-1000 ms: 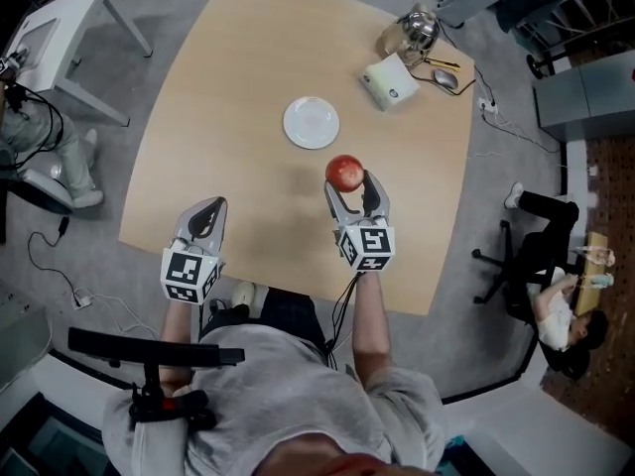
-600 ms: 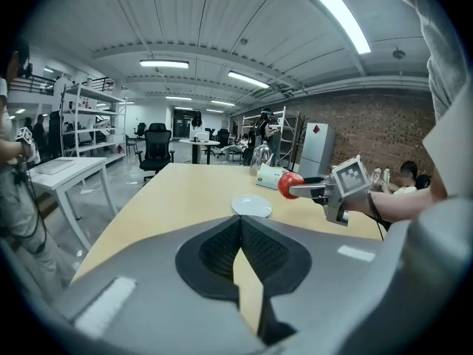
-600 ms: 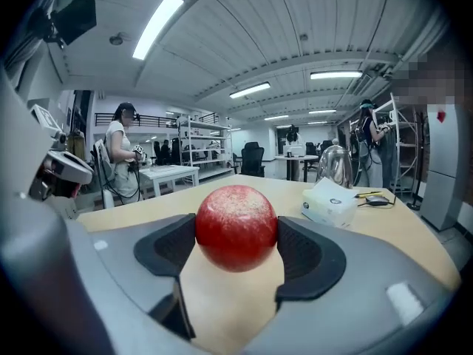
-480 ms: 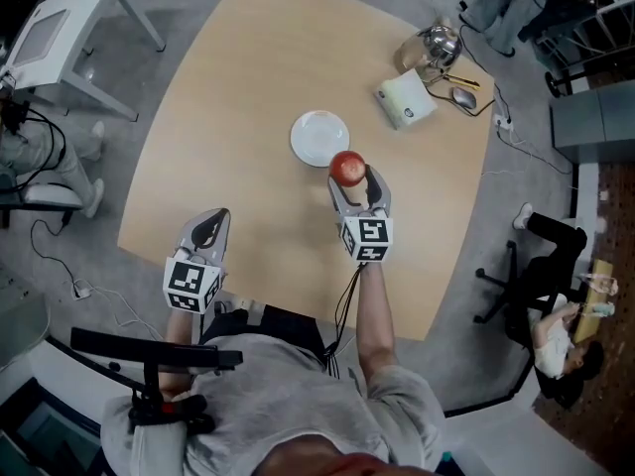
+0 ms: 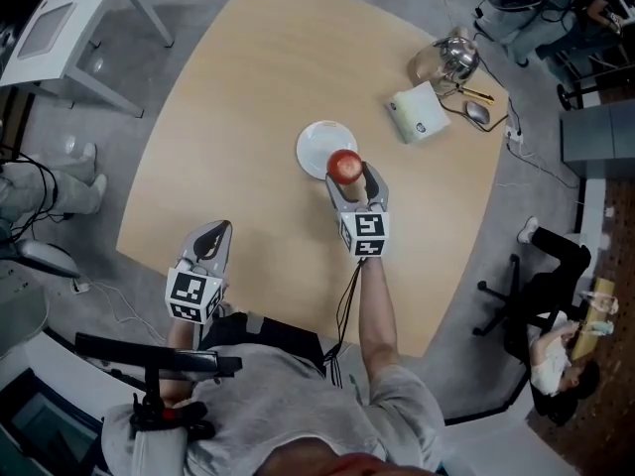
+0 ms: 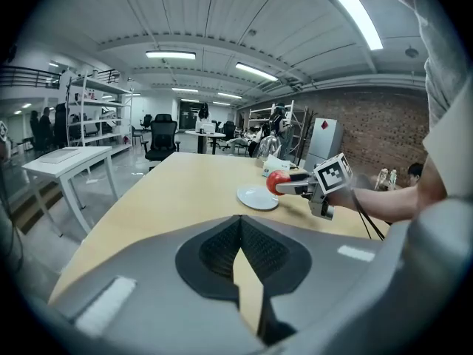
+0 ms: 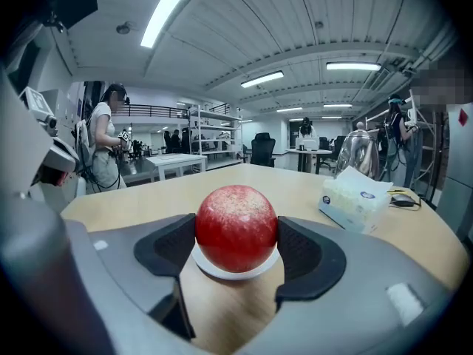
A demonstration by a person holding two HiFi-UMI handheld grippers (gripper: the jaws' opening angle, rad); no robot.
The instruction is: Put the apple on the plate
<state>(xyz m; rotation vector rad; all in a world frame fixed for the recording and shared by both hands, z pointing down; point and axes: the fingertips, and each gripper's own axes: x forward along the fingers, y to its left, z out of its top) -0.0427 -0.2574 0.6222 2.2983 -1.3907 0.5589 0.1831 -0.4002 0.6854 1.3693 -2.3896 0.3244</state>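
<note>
A red apple (image 5: 345,165) (image 7: 236,228) sits between the pads of my right gripper (image 5: 349,175) (image 7: 236,246), which is shut on it. The apple hangs over the near right edge of the small white plate (image 5: 316,145) in the middle of the wooden table (image 5: 248,87). In the right gripper view the plate's rim (image 7: 203,261) shows just under the apple. My left gripper (image 5: 210,236) (image 6: 238,254) is shut and holds nothing, near the table's front left edge. From there it sees the apple (image 6: 278,183) and the plate (image 6: 255,197) ahead.
A white tissue box (image 5: 419,112) (image 7: 355,198), a glass kettle (image 5: 451,59) and a mouse (image 5: 477,113) stand at the table's far right corner. A white side table (image 5: 60,28) is off to the left, an office chair (image 5: 526,286) to the right.
My right gripper has carried the apple away from me, from short of the plate to over its near edge. The left gripper has sunk a little by the front edge.
</note>
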